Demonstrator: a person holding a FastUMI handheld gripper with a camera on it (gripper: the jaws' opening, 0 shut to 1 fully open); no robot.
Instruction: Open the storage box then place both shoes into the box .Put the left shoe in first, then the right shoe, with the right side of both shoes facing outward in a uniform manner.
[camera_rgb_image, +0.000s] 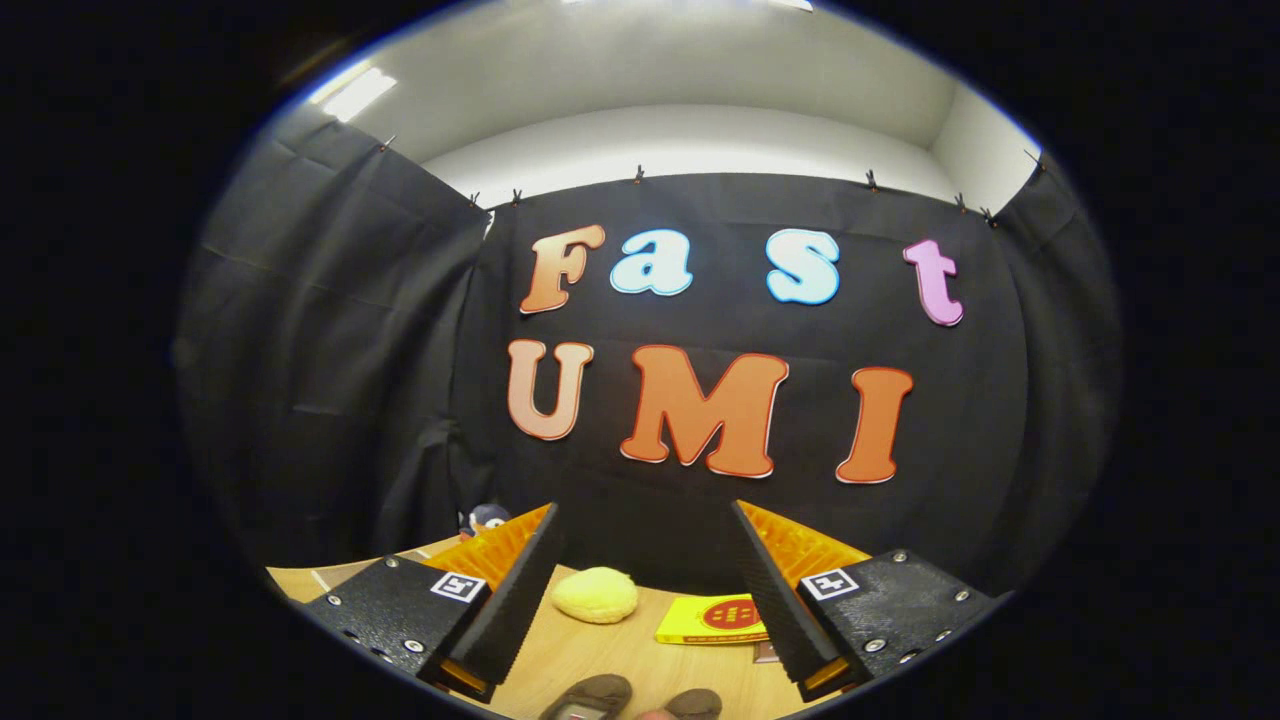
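Two shoes (630, 700) at the table's near edge were cut off below. The right finger (770, 590) covered the yellow pack's (712, 620) right end. A toy (487, 518) peeked from behind the left finger (520, 590).

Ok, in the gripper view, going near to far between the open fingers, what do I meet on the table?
Near to far, with the gripper open and holding nothing: the brown shoes nearest, low between the fingers, then the yellow card, then the yellow plush lump, then the booth's black cloth wall.

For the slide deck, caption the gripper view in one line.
Open gripper held above the wooden table, shoes just below its fingers, yellow plush and yellow packet beyond.
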